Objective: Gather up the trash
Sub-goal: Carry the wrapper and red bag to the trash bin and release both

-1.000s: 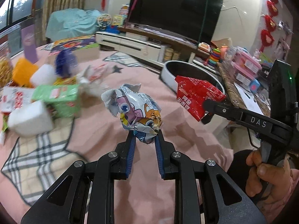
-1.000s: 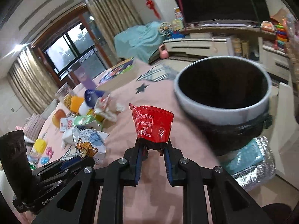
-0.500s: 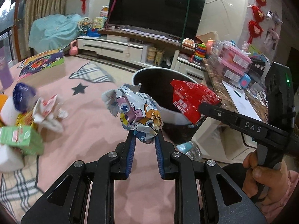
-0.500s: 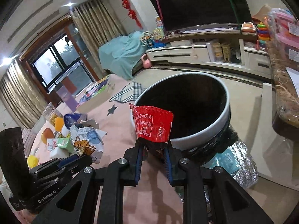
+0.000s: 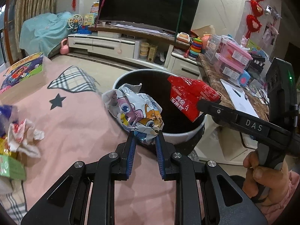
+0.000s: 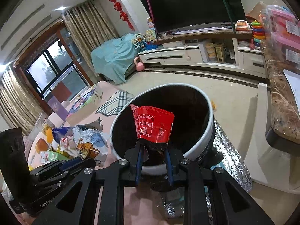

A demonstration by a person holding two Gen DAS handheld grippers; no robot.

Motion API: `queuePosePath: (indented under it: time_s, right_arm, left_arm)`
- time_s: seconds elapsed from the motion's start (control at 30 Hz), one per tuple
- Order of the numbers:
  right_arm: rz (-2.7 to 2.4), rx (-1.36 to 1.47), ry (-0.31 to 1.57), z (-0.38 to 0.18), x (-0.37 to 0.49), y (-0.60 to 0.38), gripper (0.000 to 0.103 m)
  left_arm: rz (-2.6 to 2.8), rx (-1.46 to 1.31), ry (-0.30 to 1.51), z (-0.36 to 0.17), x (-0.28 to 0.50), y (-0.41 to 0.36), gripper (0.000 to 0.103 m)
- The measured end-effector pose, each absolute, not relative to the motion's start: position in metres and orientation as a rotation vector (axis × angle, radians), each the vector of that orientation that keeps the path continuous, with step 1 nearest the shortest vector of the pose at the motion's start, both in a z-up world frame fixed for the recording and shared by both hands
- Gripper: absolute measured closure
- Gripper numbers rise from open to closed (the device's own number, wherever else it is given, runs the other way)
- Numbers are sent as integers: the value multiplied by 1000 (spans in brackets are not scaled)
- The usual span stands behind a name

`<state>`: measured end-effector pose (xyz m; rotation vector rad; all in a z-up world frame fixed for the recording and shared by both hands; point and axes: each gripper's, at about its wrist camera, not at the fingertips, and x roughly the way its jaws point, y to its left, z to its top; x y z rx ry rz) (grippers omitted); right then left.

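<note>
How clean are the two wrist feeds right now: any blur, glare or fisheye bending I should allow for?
Left wrist view: cartoon wrapper in the left tongs is sharp, the tissue at the left edge is smeared, the room lines bow. Right wrist view: red wrapper is crisp with slight sheen, the window is bright, the bin interior is black.

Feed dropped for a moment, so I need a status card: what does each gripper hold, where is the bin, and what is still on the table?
left gripper: shut on cartoon wrapper, at the bin's near rim
right gripper: shut on red packet, over the bin's opening
trash bin: beside the table edge, dark inside, contents not visible
pink tablecloth: crumpled tissue and green packet remain
step: neither piece released yet
</note>
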<state>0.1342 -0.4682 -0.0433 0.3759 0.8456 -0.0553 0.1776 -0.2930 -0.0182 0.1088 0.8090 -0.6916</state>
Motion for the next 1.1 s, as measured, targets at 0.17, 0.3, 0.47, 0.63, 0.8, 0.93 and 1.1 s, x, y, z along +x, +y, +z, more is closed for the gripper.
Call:
queuePosePath:
  time_s: [0.17,0.3,0.47,0.63,0.8,0.93,1.1]
  right_arm:
    - [-67,378,855,-46,143,-478,82]
    - [-75,373,871,-51,151,-482,82]
    - [-78,383,885,-56,159,-491,81]
    - [-87,384,894,-59,165,-497,79]
    - [-90,383,913,-62,172,-501,78]
    - [-98,377,928,-63,176,-502,70]
    - [-105,385,912,-58,173,-502,50]
  left_arm:
    - [-712,117,829,-19,188,-308,83]
    - [-708,131,839,-21,197,-316,83]
    - [-705,133,856,-24,206,-323,83]
    - [-710,148,871,-28,213,-330,83]
    - [-706,157,891,-31,218,-336,81]
    - [-705,152,903,-32,218,-336,60]
    - [-676,154,848,-22,209,-325,42]
